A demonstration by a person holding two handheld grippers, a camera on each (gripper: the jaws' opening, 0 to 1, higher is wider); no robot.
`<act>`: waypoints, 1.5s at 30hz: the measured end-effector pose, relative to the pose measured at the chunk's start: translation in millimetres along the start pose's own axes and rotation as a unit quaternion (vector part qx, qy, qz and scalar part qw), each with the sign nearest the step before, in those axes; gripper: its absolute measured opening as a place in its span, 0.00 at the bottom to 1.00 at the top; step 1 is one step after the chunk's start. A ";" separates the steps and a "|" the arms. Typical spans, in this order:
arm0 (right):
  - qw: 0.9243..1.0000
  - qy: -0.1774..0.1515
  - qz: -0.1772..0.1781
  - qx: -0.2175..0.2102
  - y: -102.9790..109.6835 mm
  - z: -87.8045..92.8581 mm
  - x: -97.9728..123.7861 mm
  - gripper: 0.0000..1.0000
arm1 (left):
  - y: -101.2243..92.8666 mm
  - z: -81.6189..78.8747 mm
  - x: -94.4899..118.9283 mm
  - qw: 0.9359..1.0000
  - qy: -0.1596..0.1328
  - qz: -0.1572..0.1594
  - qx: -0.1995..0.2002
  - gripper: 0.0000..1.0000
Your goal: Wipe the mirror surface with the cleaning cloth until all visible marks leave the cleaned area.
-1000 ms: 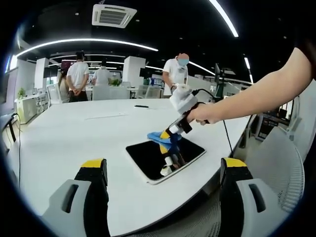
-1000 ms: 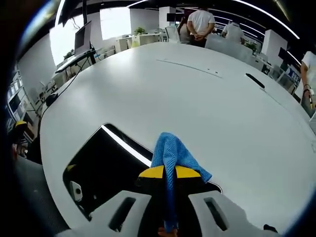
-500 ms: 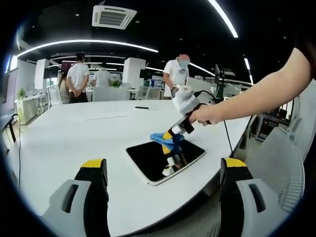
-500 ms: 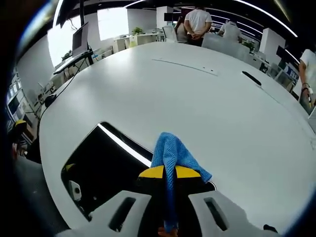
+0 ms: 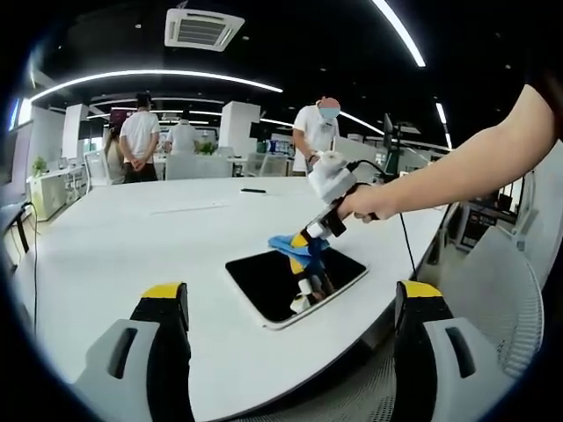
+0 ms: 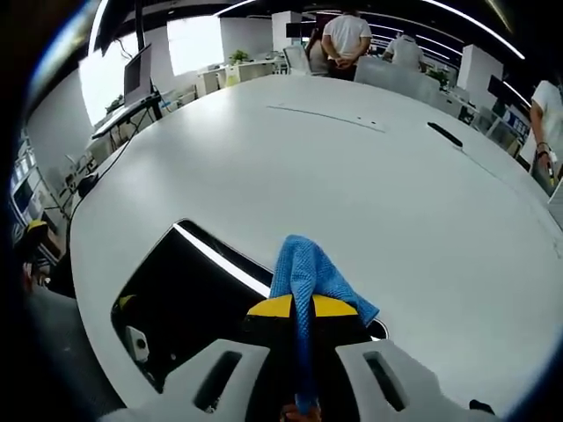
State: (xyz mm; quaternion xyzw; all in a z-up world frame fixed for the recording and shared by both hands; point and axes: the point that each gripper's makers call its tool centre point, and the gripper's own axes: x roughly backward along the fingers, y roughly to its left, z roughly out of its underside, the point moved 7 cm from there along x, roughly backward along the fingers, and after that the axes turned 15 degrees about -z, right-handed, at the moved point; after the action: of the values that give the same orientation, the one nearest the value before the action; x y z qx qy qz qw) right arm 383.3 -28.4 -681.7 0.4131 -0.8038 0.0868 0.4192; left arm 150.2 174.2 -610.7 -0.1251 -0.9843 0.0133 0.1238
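A dark rectangular mirror (image 5: 295, 281) (image 6: 180, 303) lies flat on the white table near its front edge. My right gripper (image 6: 303, 308) (image 5: 303, 244) is shut on a blue cleaning cloth (image 6: 306, 274) (image 5: 290, 243), and the cloth hangs at the mirror's far edge, close above or touching it. The glass reflects the gripper. My left gripper (image 5: 290, 303) hovers wide open well short of the mirror, nothing between its yellow-tipped fingers (image 5: 163, 294).
The big white table (image 5: 132, 237) stretches far back, with a small dark object (image 5: 252, 190) (image 6: 444, 134) lying on it. Several people (image 5: 138, 136) stand beyond it. A mesh chair (image 5: 501, 299) stands at the right. A person's arm (image 5: 457, 171) holds the right gripper.
The right gripper with the cloth has shifted slightly along the mirror's far edge. The left gripper has stayed in place.
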 end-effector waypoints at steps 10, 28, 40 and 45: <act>1.000 0.003 -0.012 0.003 7.9 7.8 4.7 0.00 | 0.2 -0.1 0.2 1.000 -0.001 -0.001 0.001 0.96; 0.999 0.027 -0.027 0.032 25.0 26.4 14.8 0.00 | 0.7 0.1 0.5 1.000 -0.001 -0.001 0.005 0.95; 0.999 0.015 -0.036 0.033 41.7 45.0 24.0 0.00 | 1.2 -1.0 0.7 1.000 -0.006 0.001 0.008 0.95; 0.998 0.016 -0.044 0.041 50.1 54.0 29.7 0.00 | 0.1 -1.5 0.9 1.000 -0.006 0.005 0.007 0.94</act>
State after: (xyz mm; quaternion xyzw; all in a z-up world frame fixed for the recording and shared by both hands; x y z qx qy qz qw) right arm 304.7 -39.9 -683.4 0.4629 -0.7738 0.1077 0.4187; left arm 149.8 174.5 -609.0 -0.1290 -0.9843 0.0216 0.1183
